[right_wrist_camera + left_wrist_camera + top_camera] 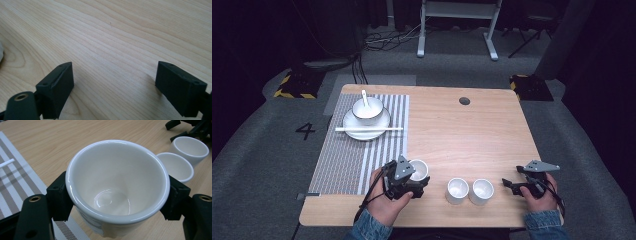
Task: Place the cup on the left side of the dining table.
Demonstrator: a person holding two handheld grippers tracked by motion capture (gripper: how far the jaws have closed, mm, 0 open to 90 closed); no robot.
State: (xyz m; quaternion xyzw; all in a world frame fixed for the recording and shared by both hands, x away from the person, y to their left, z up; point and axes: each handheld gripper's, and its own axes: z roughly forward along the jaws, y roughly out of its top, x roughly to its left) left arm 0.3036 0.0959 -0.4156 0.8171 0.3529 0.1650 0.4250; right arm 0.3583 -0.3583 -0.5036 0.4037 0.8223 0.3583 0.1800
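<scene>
My left gripper is shut on a white cup, held at the striped mat's right edge near the table front. In the left gripper view the empty cup sits between the black jaws, which press on both its sides. Two more white cups stand side by side on the wood to its right; the left gripper view has them as a near cup and a far cup. My right gripper hovers open just right of them, over bare wood.
A striped placemat covers the table's left part. On it, at the back, a plate carries a bowl with a spoon; white chopsticks lie across the plate. A cable hole is at the back.
</scene>
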